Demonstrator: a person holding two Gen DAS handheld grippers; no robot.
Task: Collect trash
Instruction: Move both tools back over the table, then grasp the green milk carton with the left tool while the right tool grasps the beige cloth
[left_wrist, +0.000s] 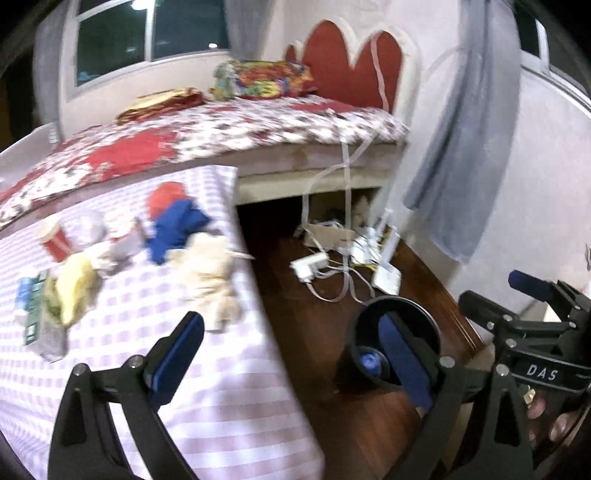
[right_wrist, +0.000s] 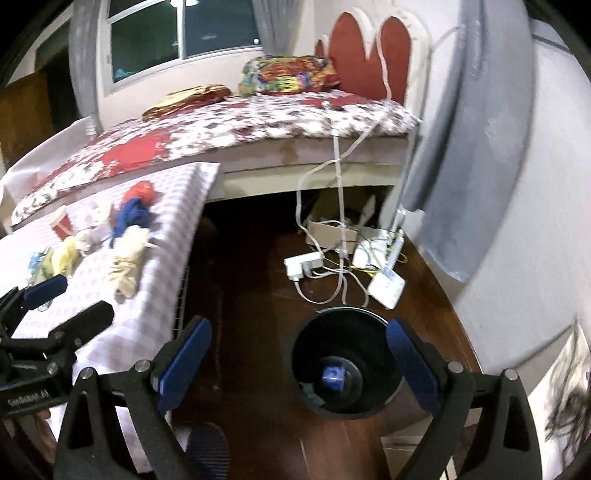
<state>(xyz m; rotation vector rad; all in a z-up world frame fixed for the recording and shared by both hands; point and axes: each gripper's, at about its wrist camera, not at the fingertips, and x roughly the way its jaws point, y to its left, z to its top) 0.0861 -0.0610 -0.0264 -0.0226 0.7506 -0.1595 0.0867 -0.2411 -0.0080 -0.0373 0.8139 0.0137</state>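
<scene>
Trash lies on the checked tablecloth (left_wrist: 207, 387): a red paper cup (left_wrist: 55, 240), a blue crumpled piece (left_wrist: 177, 229), a red wad (left_wrist: 166, 195), a cream crumpled piece (left_wrist: 214, 273) and a yellow wrapper (left_wrist: 74, 288). On the wooden floor stands a black bin (right_wrist: 373, 343) with a blue item (right_wrist: 334, 376) at its bottom. My right gripper (right_wrist: 297, 362) hangs open right above the bin, holding nothing. Over the table's near right edge, my left gripper (left_wrist: 291, 354) is open and empty. The bin (left_wrist: 417, 321) shows behind the left gripper's right finger.
A bed (right_wrist: 258, 122) with a floral cover stands behind the table. A power strip (right_wrist: 303, 266), white cables and a white box (right_wrist: 388, 286) lie on the floor beyond the bin. A grey curtain (right_wrist: 472, 147) hangs at the right wall.
</scene>
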